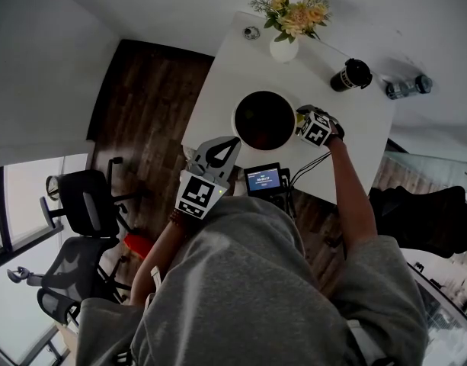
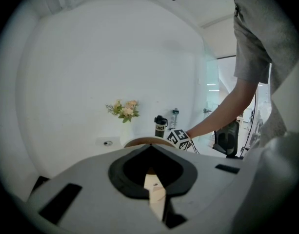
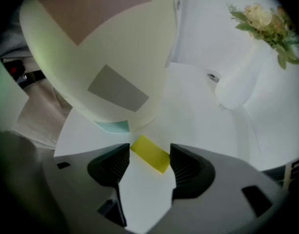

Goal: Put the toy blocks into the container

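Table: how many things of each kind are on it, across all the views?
Container: 1
Toy blocks: 2 (yellow block, teal block)
Vase of flowers: 1
Black cup: 1
Bottle: 1
Screen device: 1
Small round fitting: 1
Total: 8

A flower vase (image 1: 283, 48) is standing at the surface's (image 1: 218, 90) far edge, with a black cup (image 1: 350, 75) and bottle (image 1: 407, 87) to its right.
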{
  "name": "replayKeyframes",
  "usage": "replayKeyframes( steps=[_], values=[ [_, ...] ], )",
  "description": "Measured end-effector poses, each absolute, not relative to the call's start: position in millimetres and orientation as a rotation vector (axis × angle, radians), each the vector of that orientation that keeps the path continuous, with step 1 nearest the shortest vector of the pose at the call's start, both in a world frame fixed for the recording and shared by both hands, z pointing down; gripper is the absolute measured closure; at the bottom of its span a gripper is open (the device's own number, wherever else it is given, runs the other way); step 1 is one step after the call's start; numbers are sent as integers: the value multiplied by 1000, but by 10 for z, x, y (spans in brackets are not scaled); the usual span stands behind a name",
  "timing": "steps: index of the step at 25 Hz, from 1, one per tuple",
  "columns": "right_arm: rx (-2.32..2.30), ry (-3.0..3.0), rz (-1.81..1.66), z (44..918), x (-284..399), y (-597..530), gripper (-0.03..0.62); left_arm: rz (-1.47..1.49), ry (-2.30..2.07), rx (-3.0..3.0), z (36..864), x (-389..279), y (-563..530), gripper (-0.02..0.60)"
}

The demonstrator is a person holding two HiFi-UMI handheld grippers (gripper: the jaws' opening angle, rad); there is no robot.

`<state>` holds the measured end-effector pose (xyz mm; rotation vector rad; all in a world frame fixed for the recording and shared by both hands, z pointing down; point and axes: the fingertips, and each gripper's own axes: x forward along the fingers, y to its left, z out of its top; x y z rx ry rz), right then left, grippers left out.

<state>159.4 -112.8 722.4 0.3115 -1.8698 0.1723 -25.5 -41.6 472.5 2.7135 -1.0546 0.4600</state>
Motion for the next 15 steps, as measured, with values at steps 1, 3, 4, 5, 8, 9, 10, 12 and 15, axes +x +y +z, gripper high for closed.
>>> replayKeyframes(
  steps=[1, 3, 4, 5, 8, 9, 10, 12, 15],
  values=[
    [320, -1869, 178, 7229, 1592, -1135, 330, 461, -1057, 2712, 4727, -259, -407, 575],
    [331, -1863, 175, 7245, 1595, -1137, 330, 461, -1061, 2709, 4727, -269, -393, 575],
    [336, -1860, 171, 7249, 1600, -1139, 330, 455, -1062, 2705, 4724, -272, -392, 575],
    [342, -1856, 167, 7251, 1607, -1143, 330, 439, -1064, 2697, 4717, -274, -397, 575],
    [367, -1847, 148, 7249, 1586, -1171, 333, 396, -1069, 2671, 4706, -285, -420, 575],
    [381, -1851, 150, 7242, 1567, -1176, 338, 398, -1069, 2671, 4712, -283, -419, 575],
    [401, -1856, 157, 7231, 1556, -1178, 347, 402, -1066, 2673, 4717, -272, -412, 575],
    [452, -1862, 156, 7199, 1567, -1188, 402, 403, -1057, 2678, 4716, -243, -393, 575],
    [491, -1865, 141, 7173, 1576, -1184, 454, 400, -1048, 2684, 4714, -221, -379, 575]
  ],
)
